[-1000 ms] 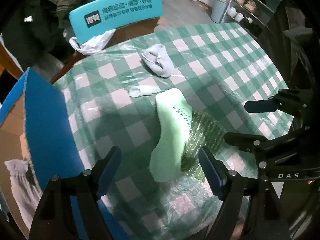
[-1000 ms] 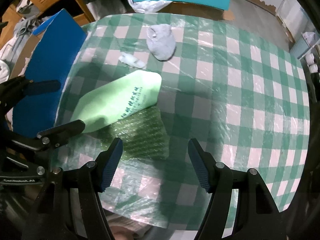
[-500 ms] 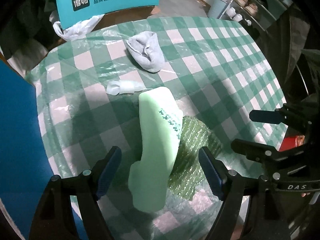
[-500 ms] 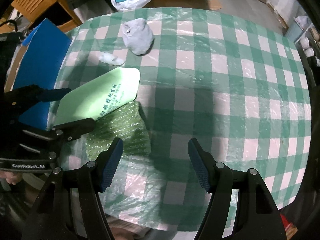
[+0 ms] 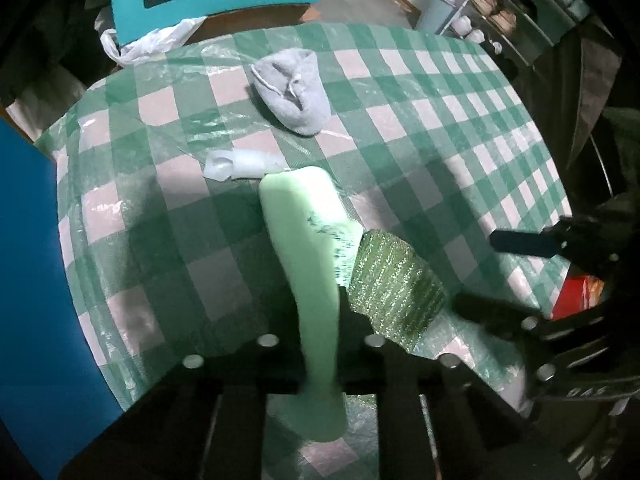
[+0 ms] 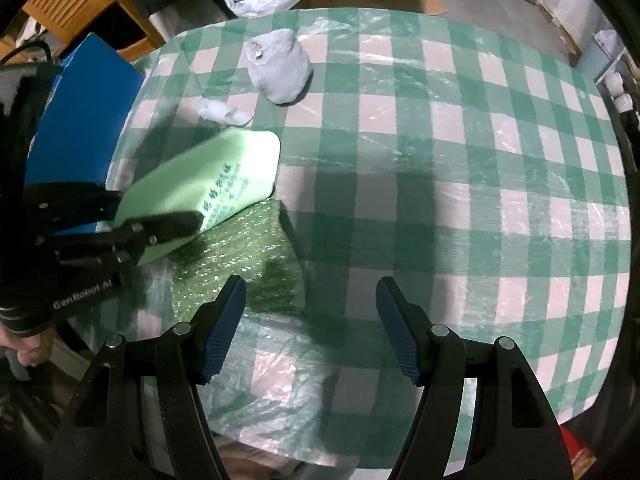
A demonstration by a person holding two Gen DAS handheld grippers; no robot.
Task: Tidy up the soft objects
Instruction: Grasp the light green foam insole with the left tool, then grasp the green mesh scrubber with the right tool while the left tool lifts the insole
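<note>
The green pouch [image 5: 304, 236] lies on the checked table [image 5: 460, 120], its near end pinched flat in the left gripper [image 5: 320, 344], partly over the bubble wrap [image 5: 394, 280]. The grasp looks made; the next move calls for lifting the limp pouch clear, probably toward the blue box [image 6: 86, 108]. The right gripper [image 6: 310, 328] hovers with fingers spread, empty. A grey sock [image 5: 292, 92] waits farther off.

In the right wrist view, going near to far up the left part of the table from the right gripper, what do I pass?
right gripper → green bubble wrap → light green foam sheet, pinched by the left gripper → small white plastic scrap → grey sock → white plastic bag at the far edge.
</note>
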